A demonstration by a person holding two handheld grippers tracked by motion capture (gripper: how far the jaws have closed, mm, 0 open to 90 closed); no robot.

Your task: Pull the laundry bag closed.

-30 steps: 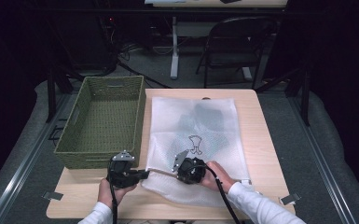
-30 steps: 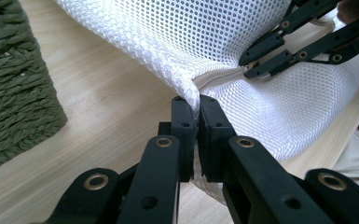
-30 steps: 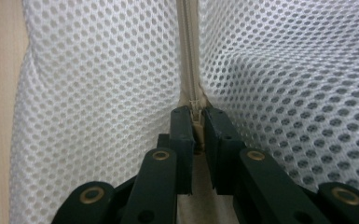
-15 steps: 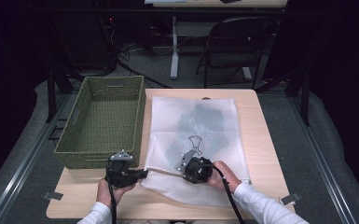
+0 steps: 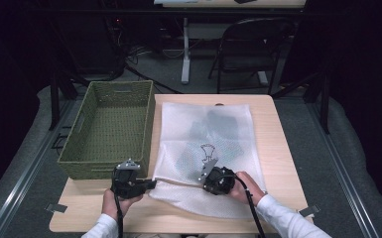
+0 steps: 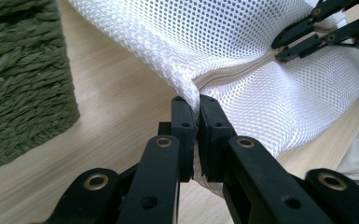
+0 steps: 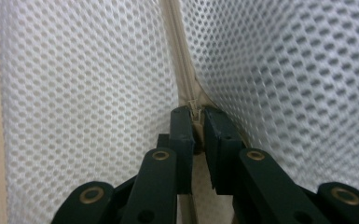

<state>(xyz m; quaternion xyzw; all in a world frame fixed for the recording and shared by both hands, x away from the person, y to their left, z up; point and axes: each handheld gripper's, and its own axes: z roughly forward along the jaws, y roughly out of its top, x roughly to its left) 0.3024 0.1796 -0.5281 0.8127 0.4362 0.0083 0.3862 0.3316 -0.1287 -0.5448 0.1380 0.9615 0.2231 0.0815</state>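
Observation:
A white mesh bag [image 5: 206, 144] lies flat on the wooden table [image 5: 278, 148], with dark items showing through its far half. My left gripper [image 5: 153, 184] is shut on the bag's near left corner [image 6: 196, 105], at the end of the zipper [image 6: 235, 74]. To its right along that near edge, my right gripper [image 5: 204, 186] is shut on the zipper pull [image 7: 195, 109]. The left gripper view has the right gripper [image 6: 279, 49] at its top right, pinching the zipper line. Mesh [image 7: 88, 93] bulges on both sides of the zipper [image 7: 175, 51].
A green woven basket [image 5: 77, 166] stands on the table's left side, close beside my left gripper, its wall [image 6: 18, 79] near the jaws. A folding chair [image 5: 248, 49] and a table leg stand on the floor beyond the far edge.
My right gripper has slid to the right along the bag's near edge, away from the left gripper. The left gripper has kept still on the corner.

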